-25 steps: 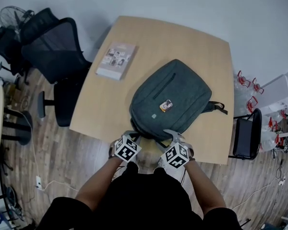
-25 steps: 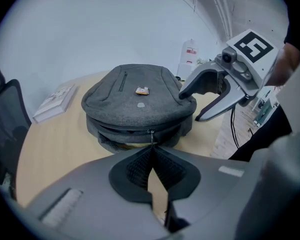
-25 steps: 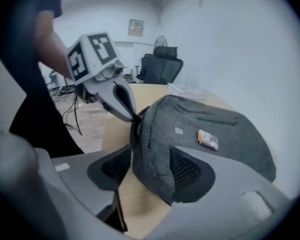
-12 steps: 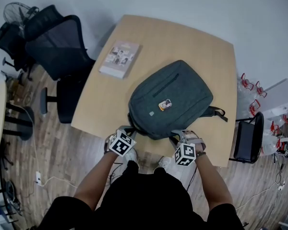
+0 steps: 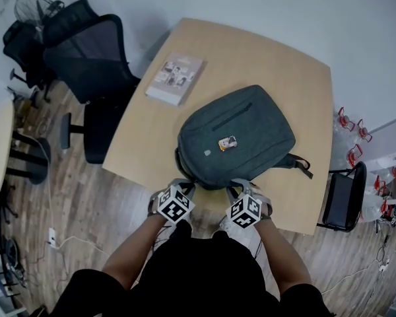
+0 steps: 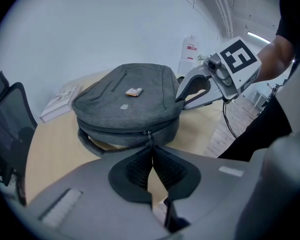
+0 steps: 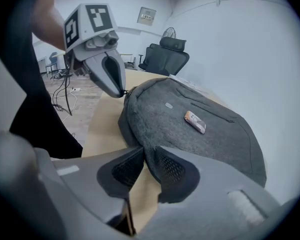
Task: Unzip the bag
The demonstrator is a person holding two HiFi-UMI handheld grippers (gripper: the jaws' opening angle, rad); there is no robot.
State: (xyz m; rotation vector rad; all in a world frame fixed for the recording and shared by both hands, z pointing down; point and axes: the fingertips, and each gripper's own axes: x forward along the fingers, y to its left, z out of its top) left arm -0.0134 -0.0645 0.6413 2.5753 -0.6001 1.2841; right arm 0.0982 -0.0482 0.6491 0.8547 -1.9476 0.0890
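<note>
A grey backpack (image 5: pixel 234 137) lies flat on the wooden table (image 5: pixel 277 65), with a small orange tag (image 5: pixel 227 142) on top. My left gripper (image 5: pixel 185 187) is at the bag's near edge. In the left gripper view its pads are shut on the zipper pull (image 6: pixel 149 135). My right gripper (image 5: pixel 237 188) is at the same edge, a little to the right. Its jaws have just been closing, and in the right gripper view the bag's grey fabric edge (image 7: pixel 149 151) is pinched between the pads. Each gripper shows in the other's view: the right gripper (image 6: pixel 182 97) and the left gripper (image 7: pixel 121 91).
A book (image 5: pixel 176 79) lies on the table's far left part. A black office chair (image 5: pixel 92 65) stands left of the table, with a fan (image 5: pixel 33 8) behind it. Another black chair (image 5: pixel 340 193) and white boxes stand at the right. The table's near edge runs just below the grippers.
The right gripper swung out to the right, then came back in against the bag's near edge. The left gripper stayed at the bag's near edge.
</note>
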